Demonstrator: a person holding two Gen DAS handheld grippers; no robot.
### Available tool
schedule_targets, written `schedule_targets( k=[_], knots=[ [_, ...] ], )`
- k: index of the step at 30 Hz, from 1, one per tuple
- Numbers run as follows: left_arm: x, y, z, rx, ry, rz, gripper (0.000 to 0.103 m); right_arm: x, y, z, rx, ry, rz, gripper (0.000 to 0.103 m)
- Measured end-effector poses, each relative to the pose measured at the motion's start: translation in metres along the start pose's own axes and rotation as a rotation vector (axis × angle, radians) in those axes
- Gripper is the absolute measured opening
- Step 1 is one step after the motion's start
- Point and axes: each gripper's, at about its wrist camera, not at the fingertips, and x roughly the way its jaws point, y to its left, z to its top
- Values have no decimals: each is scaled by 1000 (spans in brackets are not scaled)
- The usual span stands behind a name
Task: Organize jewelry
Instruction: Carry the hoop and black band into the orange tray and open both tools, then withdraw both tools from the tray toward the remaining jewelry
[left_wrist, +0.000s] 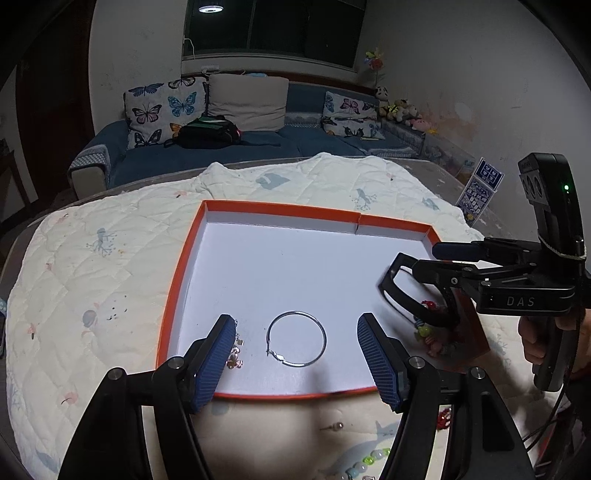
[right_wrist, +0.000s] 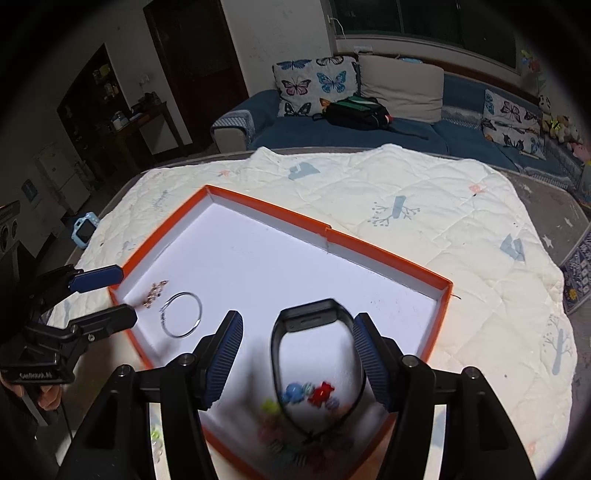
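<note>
An orange-rimmed tray (left_wrist: 184, 258) with a white floor lies on the quilt; it also shows in the right wrist view (right_wrist: 388, 254). A silver hoop (left_wrist: 296, 339) lies in it between my left gripper's (left_wrist: 297, 354) open fingers, also seen from the right (right_wrist: 181, 319). A small rose-gold piece (left_wrist: 234, 356) lies by the left finger, and shows from the right (right_wrist: 155, 291). My right gripper (right_wrist: 297, 354) is open around a black wristband (right_wrist: 317, 354), blurred; it shows in the left view (left_wrist: 406, 295). A colourful bead bracelet (right_wrist: 310, 395) lies under the band.
Loose beads (left_wrist: 369, 461) and a small stud (left_wrist: 334, 427) lie on the quilt (left_wrist: 92, 277) in front of the tray. A blue watch (right_wrist: 85, 229) lies at the quilt's left edge. A sofa with cushions stands behind the table.
</note>
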Motion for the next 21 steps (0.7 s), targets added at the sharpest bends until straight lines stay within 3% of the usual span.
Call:
schedule_targets(
  k=[6, 8, 21],
  knots=[
    [-32, -5, -14, 14, -31, -3, 75, -26, 13, -14, -23, -37, 11, 70],
    [-43, -7, -20, 13, -47, -1, 88, -34, 19, -20, -31, -49, 22, 71],
    [-102, -15, -66, -3, -86, -6, 95, -67, 42, -66, -39, -85, 79, 75]
  ],
)
